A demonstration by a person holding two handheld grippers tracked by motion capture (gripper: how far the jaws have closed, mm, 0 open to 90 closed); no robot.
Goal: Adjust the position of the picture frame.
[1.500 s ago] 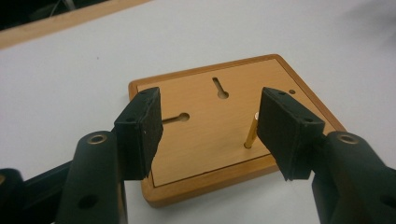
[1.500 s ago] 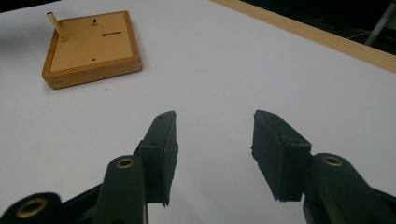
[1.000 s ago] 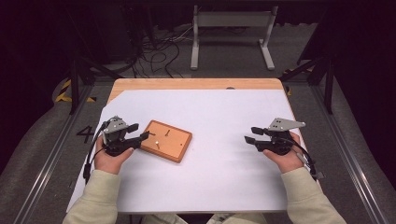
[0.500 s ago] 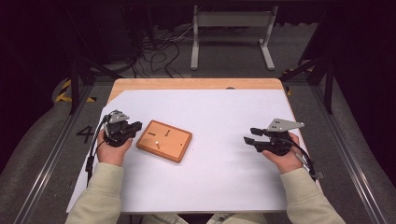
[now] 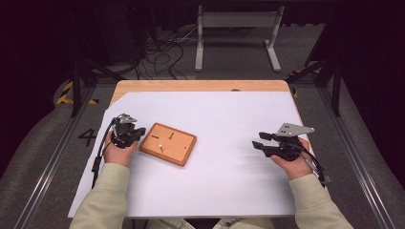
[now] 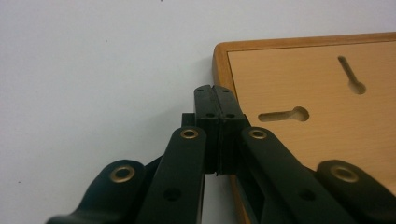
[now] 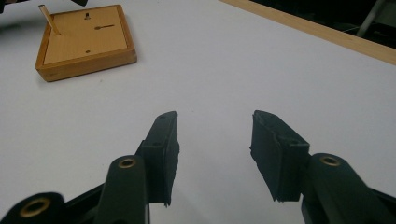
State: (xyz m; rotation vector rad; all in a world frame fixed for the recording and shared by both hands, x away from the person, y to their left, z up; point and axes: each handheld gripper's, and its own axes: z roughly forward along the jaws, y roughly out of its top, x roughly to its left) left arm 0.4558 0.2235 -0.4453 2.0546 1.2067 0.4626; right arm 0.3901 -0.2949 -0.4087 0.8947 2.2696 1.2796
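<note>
The left tongs (image 6: 215, 95) are closed on nothing just beside the flat square wooden board (image 6: 299, 93), partly cut off; the right tongs (image 7: 212, 133) gape empty.

- White sheet (image 5: 229, 176) spread across the tabletop, covering nearly all of it.
- Bare wooden tabletop (image 5: 200, 86) peeking out along the far edge, and at the far left corner where the sheet is cut at a slant.
- Beyond the tabletop, a pale metal stand (image 5: 237, 21) on two feet, standing on the grey floor (image 5: 315, 52).
- Dark cables (image 5: 165, 52) tangled on the floor just left of that stand.
- Yellow-and-black tape (image 5: 71, 98) on the floor at the left, a painted "4" (image 5: 88, 137) nearer in.
</note>
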